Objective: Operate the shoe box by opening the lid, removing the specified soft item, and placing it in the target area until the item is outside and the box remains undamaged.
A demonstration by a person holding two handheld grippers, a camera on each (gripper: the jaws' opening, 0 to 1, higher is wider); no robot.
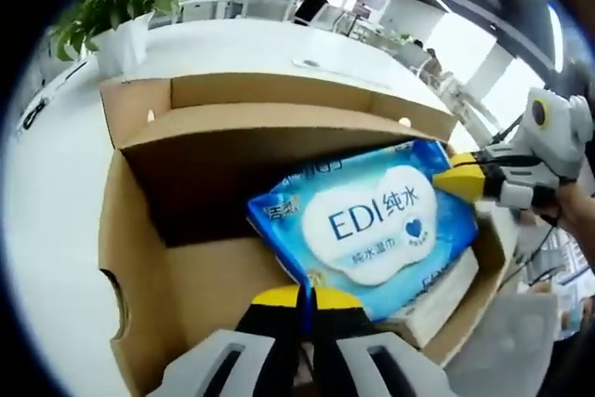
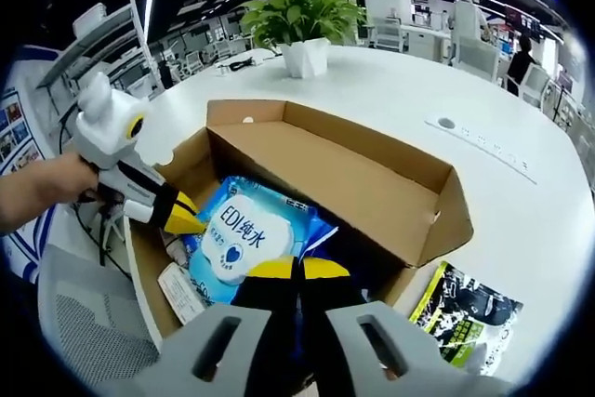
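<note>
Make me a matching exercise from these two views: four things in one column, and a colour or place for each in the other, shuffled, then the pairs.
Things:
1. wet wipes pack
2. shoe box
3. potted plant
4. printed leaflet

Descriptions:
A. brown cardboard, lid open
B. on the white table, beside the box
C. blue and white, held at both ends by the grippers
D. green leaves in a white pot

Pairs: 1-C, 2-A, 3-D, 4-B

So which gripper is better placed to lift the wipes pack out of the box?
Probably left: the left gripper is shut squarely on the wipes pack's near edge, while the right gripper grips just a corner.
</note>
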